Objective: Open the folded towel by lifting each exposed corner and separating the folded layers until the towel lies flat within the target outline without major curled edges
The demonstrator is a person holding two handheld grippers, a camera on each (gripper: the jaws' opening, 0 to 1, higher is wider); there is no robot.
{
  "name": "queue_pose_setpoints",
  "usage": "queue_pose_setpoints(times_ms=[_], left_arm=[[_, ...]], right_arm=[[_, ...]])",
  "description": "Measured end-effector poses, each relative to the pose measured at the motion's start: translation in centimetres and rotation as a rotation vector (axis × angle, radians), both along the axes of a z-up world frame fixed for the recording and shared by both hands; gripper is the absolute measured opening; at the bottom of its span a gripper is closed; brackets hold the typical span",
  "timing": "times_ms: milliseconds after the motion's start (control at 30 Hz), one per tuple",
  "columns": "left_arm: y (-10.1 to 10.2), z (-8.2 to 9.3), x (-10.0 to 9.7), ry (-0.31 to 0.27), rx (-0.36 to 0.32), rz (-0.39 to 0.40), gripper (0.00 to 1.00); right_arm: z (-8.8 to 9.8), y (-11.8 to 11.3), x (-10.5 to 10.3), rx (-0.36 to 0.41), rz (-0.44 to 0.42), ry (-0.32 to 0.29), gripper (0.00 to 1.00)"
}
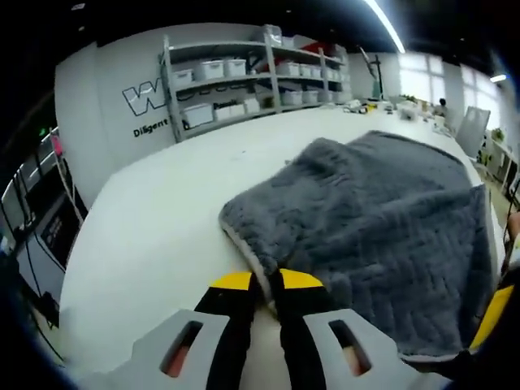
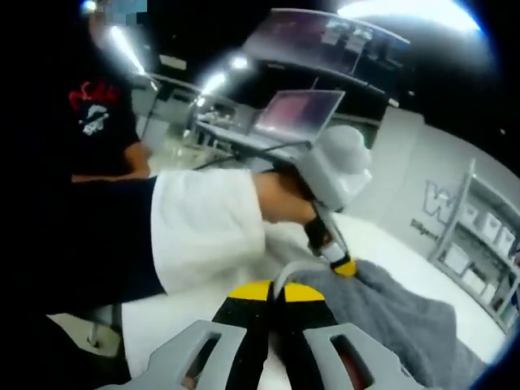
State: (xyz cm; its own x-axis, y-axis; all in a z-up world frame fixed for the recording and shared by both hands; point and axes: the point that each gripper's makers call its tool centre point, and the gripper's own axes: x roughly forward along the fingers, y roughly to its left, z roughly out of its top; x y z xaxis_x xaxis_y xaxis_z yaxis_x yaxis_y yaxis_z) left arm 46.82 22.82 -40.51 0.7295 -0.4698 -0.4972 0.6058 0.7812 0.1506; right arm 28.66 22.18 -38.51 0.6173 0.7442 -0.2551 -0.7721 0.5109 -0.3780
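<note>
A grey plush towel (image 1: 382, 219) lies folded on the white table (image 1: 162, 211), its pale-lined edge facing me. My left gripper (image 1: 267, 284) is shut on that near edge, and the fabric bunches up just above the yellow-tipped jaws. In the right gripper view, my right gripper (image 2: 276, 294) is shut on a lifted strip of the towel (image 2: 398, 325) edge. The left gripper (image 2: 340, 262) shows there too, held by a hand (image 2: 280, 195) and pinching the towel a short way beyond. A yellow tip of the right gripper (image 1: 492, 317) pokes in at the towel's right side.
Metal shelves (image 1: 244, 73) with white bins stand against the far wall. Small items (image 1: 382, 106) clutter the table's far end. A white and dark sleeve (image 2: 162, 236) crosses the right gripper view. Another person in a black shirt (image 2: 101, 122) stands behind, near a laptop (image 2: 296, 114).
</note>
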Motion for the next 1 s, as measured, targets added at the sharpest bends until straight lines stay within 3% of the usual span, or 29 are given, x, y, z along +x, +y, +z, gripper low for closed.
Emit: queue_pose_setpoints(times_ms=[133,267,300,367,433,567,733,800,833,1000], left_arm=[[0.3,0.7,0.1,-0.028,-0.020,-0.007,0.12],[0.1,2.4,0.2,-0.066,-0.144,-0.007,0.15],[0.1,2.5,0.3,-0.072,-0.146,-0.005,0.15],[0.2,2.6,0.7,-0.094,-0.135,0.007,0.14],[0.5,2.4,1.2,-0.125,-0.082,0.025,0.11],[0.2,2.3,2.0,-0.142,-0.069,0.031,0.08],[-1.9,2.1,3.1,-0.117,-0.136,-0.005,0.04],[-2.1,1.5,3.7,-0.090,-0.099,0.006,0.03],[-2.4,1.3,4.2,-0.109,-0.072,-0.008,0.02],[-2.9,-0.1,6.1,-0.074,-0.039,-0.012,0.01]], right_arm=[[-0.3,-0.2,-0.2,0.030,0.001,0.027,0.00],[-0.9,-0.5,-0.4,0.026,-0.005,0.055,0.00],[-1.0,-0.6,-0.5,0.029,-0.006,0.061,0.00],[-1.1,-0.6,-0.5,0.031,-0.007,0.070,0.00],[-1.2,-0.6,-0.4,0.032,-0.010,0.075,0.00],[-1.4,-0.4,-0.5,0.027,-0.008,0.086,0.00],[-1.9,-0.1,-0.9,0.008,0.004,0.094,0.00],[-2.1,-0.2,-1.0,-0.005,0.007,0.090,0.00],[-2.1,-0.3,-1.0,-0.011,0.008,0.091,0.00],[-2.4,-0.2,-0.8,-0.015,0.002,0.101,0.00]])
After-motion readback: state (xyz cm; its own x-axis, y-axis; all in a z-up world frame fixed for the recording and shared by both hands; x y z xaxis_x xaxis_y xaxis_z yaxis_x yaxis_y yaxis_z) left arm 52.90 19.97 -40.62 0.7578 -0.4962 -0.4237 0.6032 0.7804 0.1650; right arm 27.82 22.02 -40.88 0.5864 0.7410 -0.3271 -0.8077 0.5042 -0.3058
